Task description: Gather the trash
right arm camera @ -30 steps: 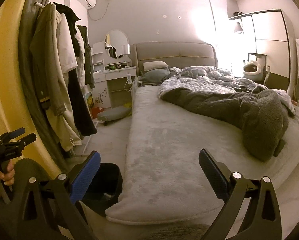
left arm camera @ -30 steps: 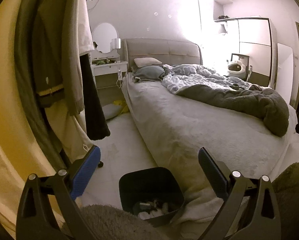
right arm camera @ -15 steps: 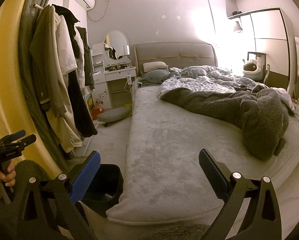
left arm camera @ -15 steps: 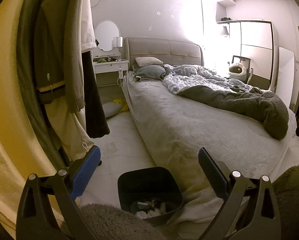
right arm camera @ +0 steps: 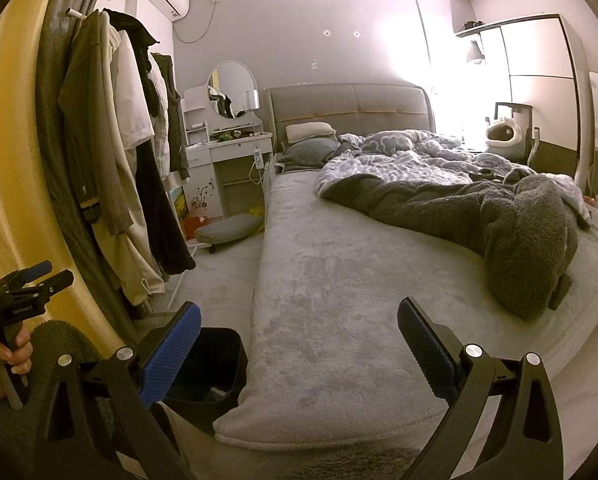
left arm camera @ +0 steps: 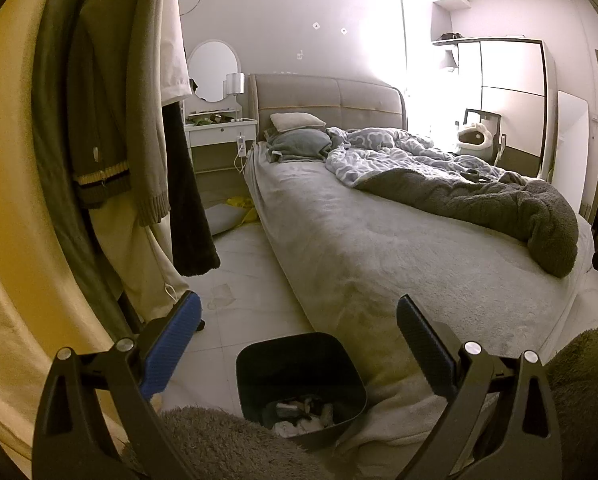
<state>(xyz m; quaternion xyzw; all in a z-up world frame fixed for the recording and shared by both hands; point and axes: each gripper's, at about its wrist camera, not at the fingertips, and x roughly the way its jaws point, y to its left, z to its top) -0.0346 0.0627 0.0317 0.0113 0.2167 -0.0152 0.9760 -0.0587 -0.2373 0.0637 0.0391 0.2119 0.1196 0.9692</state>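
Note:
A black trash bin (left arm camera: 299, 376) stands on the floor at the foot corner of the bed, with crumpled white and dark trash (left arm camera: 303, 414) in its bottom. It also shows in the right wrist view (right arm camera: 209, 368). My left gripper (left arm camera: 295, 344) is open and empty, held above and in front of the bin. My right gripper (right arm camera: 295, 344) is open and empty, over the bed's near edge, right of the bin. The left gripper (right arm camera: 35, 278) shows in the right wrist view at far left, in a hand.
A large bed (left arm camera: 379, 248) with a grey cover and a rumpled dark blanket (left arm camera: 499, 204) fills the right. Hanging clothes (left arm camera: 131, 120) crowd the left. A white dresser (left arm camera: 219, 128) stands by the headboard. A flat cushion (right arm camera: 229, 226) and yellow item (left arm camera: 241, 204) lie on the floor.
The left gripper has risen and tilted slightly, so the bin sits a little lower in its view. The right gripper has hardly moved. Both stay open.

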